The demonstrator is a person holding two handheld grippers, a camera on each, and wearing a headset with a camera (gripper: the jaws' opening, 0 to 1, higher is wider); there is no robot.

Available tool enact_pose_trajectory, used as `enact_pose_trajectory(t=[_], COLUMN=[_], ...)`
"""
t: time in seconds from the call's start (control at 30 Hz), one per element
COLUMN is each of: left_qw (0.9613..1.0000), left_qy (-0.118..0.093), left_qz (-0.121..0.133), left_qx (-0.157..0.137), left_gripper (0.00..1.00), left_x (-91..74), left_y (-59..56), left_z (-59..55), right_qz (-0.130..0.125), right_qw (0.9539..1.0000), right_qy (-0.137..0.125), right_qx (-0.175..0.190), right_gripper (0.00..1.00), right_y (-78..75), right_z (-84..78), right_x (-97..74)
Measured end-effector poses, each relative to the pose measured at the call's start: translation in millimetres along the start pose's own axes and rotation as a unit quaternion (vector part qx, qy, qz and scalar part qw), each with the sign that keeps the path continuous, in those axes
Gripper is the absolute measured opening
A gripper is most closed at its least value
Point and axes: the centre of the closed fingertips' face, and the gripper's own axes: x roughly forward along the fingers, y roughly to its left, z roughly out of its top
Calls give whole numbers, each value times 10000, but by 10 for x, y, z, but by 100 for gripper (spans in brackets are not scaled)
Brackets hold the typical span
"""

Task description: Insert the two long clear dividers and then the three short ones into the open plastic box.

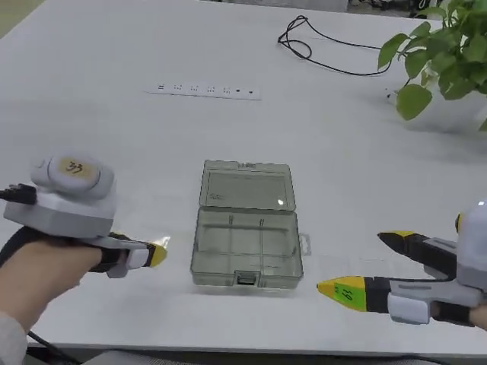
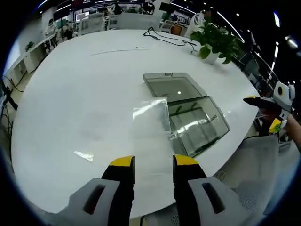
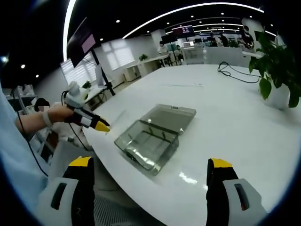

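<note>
I see the open plastic box (image 1: 247,228) mid-table, between my grippers. The right gripper (image 1: 350,262) has its jaws wide apart and the left gripper (image 2: 154,162) has a smaller gap. A clear divider (image 2: 150,113), I think, lies just beside the box.

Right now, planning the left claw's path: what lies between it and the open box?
A clear divider lies flat on the table beside the box, shown in the left gripper view.

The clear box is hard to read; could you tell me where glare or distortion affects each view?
Head view: even light, sharp, a small glare spot on the box lid. Left gripper view: fisheye bends the edge of the table, and a clear divider beside the box reflects brightly. Right gripper view: ceiling light strips curve strongly above the bright table.
</note>
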Motion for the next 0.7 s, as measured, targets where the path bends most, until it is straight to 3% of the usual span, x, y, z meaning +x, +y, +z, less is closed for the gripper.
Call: enact_pose_trajectory(t=[0.27, 0.47, 0.7], left_qw=[9977, 9963, 9934], left_qy=[-528, -702, -874], left_qz=[-169, -214, -333], left_qx=[-381, -452, -664], left_gripper=[30, 30, 30], left_x=[-49, -35, -25], left_y=[-172, -233, -328], left_z=[180, 213, 223], right_qz=[132, 372, 654], right_qw=[9997, 9986, 9972], right_qy=[177, 288, 350], right_qx=[-116, -242, -53], right_gripper=[99, 98, 88], right_y=[130, 351, 536], right_z=[261, 395, 477], right_x=[298, 624, 928])
